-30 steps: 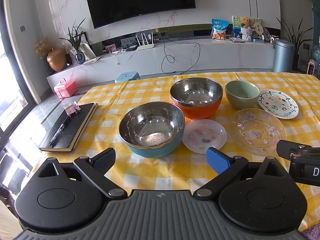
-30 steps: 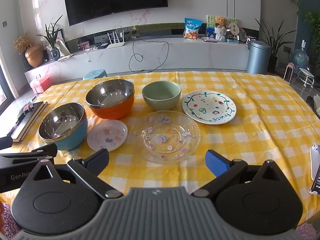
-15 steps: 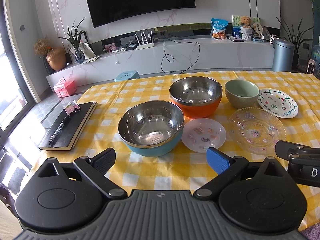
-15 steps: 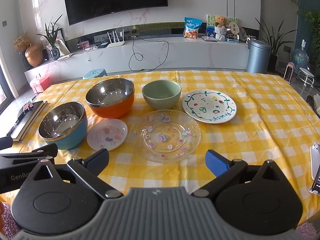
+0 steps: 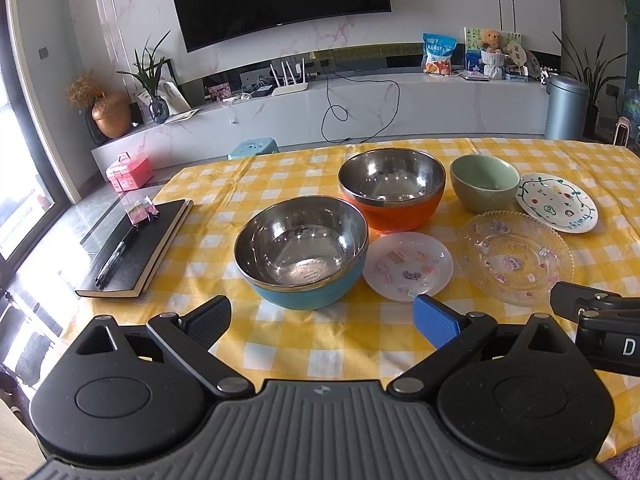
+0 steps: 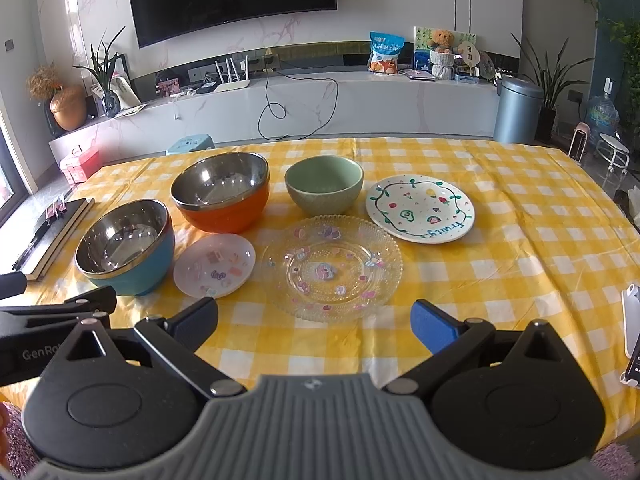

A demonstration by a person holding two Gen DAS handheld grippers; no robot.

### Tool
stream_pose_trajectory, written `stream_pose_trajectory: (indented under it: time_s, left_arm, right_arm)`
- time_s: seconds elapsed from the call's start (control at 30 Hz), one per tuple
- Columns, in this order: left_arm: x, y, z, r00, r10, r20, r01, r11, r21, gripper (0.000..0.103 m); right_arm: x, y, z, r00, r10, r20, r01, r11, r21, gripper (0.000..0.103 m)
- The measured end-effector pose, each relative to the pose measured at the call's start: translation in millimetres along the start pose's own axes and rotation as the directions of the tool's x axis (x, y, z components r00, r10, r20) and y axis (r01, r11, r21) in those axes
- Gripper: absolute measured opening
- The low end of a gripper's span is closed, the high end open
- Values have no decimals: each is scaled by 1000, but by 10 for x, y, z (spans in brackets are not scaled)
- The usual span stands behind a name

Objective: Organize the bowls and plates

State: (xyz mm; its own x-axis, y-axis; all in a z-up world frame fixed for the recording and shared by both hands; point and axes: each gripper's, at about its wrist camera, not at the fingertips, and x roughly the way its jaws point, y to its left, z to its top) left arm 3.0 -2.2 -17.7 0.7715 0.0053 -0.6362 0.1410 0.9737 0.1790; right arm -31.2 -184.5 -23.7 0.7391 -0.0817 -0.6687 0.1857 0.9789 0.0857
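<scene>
both grippers hover over the near edge of the yellow checked tablecloth point(image 5: 280, 332), the left gripper point(image 5: 322, 318) with its fingers spread wide and empty in front of the blue steel bowl point(image 5: 301, 251), the right gripper point(image 6: 314, 320) likewise spread and empty in front of the clear glass plate point(image 6: 331, 267). between those two lies a small frosted plate point(image 6: 214, 265), just beside the blue bowl; behind stand an orange steel bowl point(image 6: 221, 191), a green ceramic bowl point(image 6: 324, 186) and a painted white plate point(image 6: 420, 209). a black notebook point(image 5: 138, 248) with a pen point(image 5: 116, 254) lies at the left.
</scene>
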Motion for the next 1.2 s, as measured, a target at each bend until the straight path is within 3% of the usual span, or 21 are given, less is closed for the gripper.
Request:
stream_pose_trajectory:
  time_s: [0.2, 0.47, 0.7, 0.83, 0.97, 1.03, 1.2]
  left_arm:
    - [80, -4, -27, 999, -38, -17, 38, 999, -13, 103]
    - [203, 45, -64, 985, -172, -15, 169, 978, -124, 103]
    - [358, -4, -96, 948, -317, -37, 302, 927, -220, 77]
    - [422, -138, -101, 935, -353, -19, 343, 918, -200, 60]
    - [488, -286, -82, 921, -390, 5, 384, 904, -188, 46]
    - [541, -343, -75, 918, -396, 9, 390, 900, -193, 45]
    - [764, -407, -51, 896, -441, -41, 417, 872, -257, 44]
  right_arm:
    - [96, -22, -42, 1000, 4, -16, -4, 1000, 14, 100]
    - [223, -160, -93, 1000, 14, 12, -15, 997, 79, 100]
    - [319, -325, -177, 995, -10, 95, 0, 994, 110, 99]
    - [394, -441, -189, 994, -22, 111, 8, 992, 124, 79]
    - [452, -555, -203, 989, -18, 147, -5, 989, 150, 73]
    - [500, -618, -195, 988, -10, 151, -15, 987, 161, 62]
    - [682, -750, -160, 994, -14, 112, -8, 982, 189, 47]
